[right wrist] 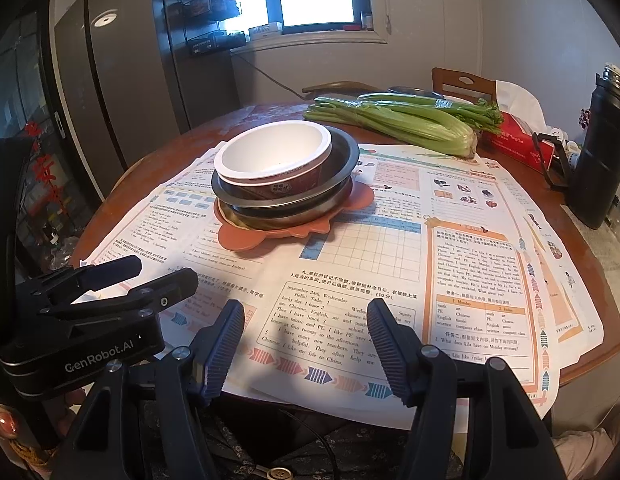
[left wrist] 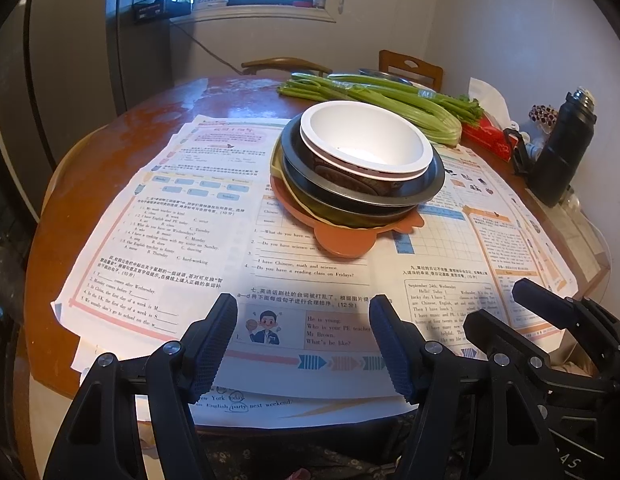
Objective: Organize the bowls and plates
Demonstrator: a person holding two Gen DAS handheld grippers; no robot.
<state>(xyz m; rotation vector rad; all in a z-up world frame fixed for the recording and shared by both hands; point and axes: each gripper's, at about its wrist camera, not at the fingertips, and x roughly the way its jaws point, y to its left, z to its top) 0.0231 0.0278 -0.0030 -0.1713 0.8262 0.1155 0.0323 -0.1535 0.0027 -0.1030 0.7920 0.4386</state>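
Observation:
A stack of dishes stands mid-table on worksheets: a white paper bowl (left wrist: 366,140) (right wrist: 272,152) on top, dark metal bowls (left wrist: 362,190) (right wrist: 342,160) under it, an orange plate (left wrist: 342,242) (right wrist: 240,240) at the bottom. My left gripper (left wrist: 303,304) is open and empty above the near table edge, well short of the stack. My right gripper (right wrist: 306,308) is open and empty, also near the front edge. The right gripper shows in the left wrist view (left wrist: 506,304). The left gripper shows in the right wrist view (right wrist: 164,270).
Printed worksheets (left wrist: 182,216) (right wrist: 450,264) cover the round wooden table (left wrist: 122,148). Celery (left wrist: 390,104) (right wrist: 410,120) lies behind the stack. A black flask (left wrist: 562,148) (right wrist: 602,152) and a red tissue box (right wrist: 514,140) stand at the right. Chairs and a fridge (right wrist: 110,80) are behind.

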